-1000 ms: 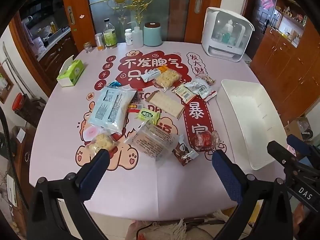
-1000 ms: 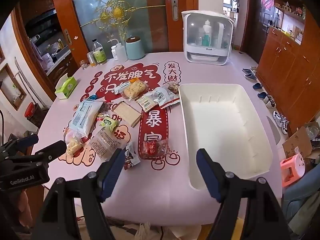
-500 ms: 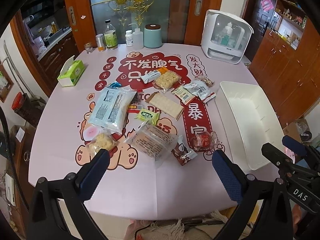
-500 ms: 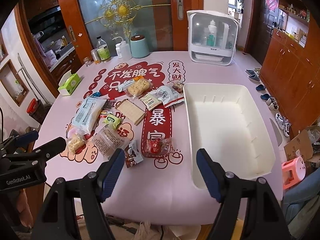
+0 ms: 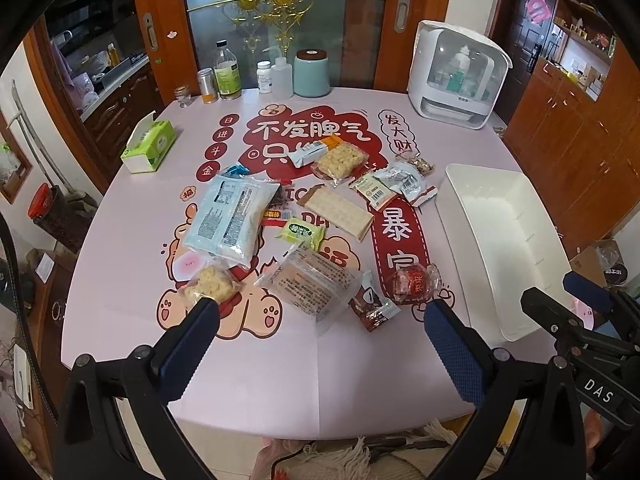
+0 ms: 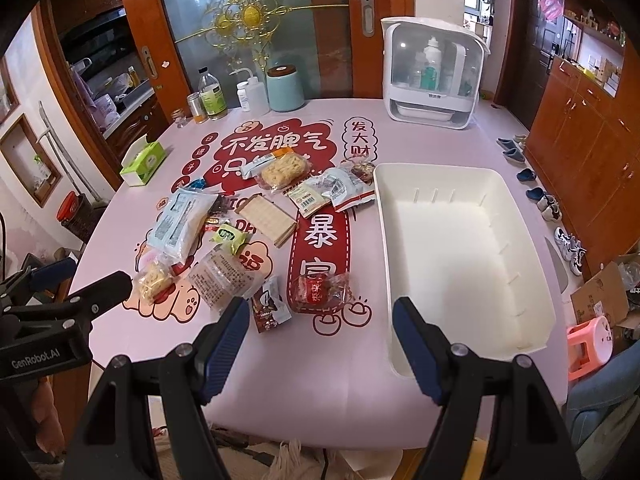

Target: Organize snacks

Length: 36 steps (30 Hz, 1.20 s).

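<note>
1. Long white plastic bin [image 6: 460, 248] at centre right of the right wrist view, on a pink tablecloth with red cartoon lettering [image 6: 320, 360]; long axis running from the near table edge toward the far side, open top facing up, nothing inside.
2. Snack packets scattered in the middle of both frames, left of the bin: large pale blue pouch [image 5: 232, 216] lengthwise toward the far side, flat beige wafer bar [image 5: 338, 210] lying diagonally, clear-wrapped red round cake [image 5: 412, 280] nearest the bin, dark brown sachet [image 5: 372, 306] just beside it.
3. Left gripper [image 5: 320, 348] at the bottom of its own frame, blue-padded fingers spread wide over the near table edge, pinching nothing.
4. Right gripper [image 6: 320, 344] likewise spread wide and holding nothing, at bottom centre.
5. Whole bin interior seen only from the right wrist; from the left wrist, only a foreshortened bin at the right edge.
6. Green tissue box [image 5: 150, 146] at upper left, white domed appliance [image 5: 458, 76] and bottles along the far edge.
</note>
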Tool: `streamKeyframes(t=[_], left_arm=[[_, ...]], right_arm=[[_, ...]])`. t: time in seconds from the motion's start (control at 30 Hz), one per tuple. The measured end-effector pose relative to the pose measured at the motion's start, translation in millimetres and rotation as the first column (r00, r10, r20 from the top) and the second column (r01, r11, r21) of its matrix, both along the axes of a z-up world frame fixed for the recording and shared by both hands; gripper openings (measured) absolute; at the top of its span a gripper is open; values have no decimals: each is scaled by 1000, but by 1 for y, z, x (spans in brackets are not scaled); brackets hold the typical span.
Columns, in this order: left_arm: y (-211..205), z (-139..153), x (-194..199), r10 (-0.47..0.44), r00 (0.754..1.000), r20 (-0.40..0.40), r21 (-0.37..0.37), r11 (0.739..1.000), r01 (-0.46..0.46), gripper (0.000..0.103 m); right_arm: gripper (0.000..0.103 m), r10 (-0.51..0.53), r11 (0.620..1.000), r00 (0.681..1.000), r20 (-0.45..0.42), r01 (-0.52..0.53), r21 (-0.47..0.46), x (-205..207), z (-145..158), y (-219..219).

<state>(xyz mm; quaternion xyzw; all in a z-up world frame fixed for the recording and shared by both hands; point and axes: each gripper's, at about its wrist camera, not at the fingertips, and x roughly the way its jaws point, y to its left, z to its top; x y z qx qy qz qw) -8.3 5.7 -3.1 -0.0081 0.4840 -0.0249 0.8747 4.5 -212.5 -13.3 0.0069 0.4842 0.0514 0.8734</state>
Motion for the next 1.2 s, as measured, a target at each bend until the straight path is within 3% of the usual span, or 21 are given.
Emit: streamKeyframes(t=[0.8, 1.2], left_arm=[[23, -4, 10, 36, 999, 7, 29, 999, -36, 102], [101, -14, 52, 57, 998, -2, 31, 998, -57, 102]], right_arm=[[75, 57, 998, 998, -37, -57, 0, 20, -10, 32], [75, 48, 999, 995, -86, -47, 19, 53, -25, 90]])
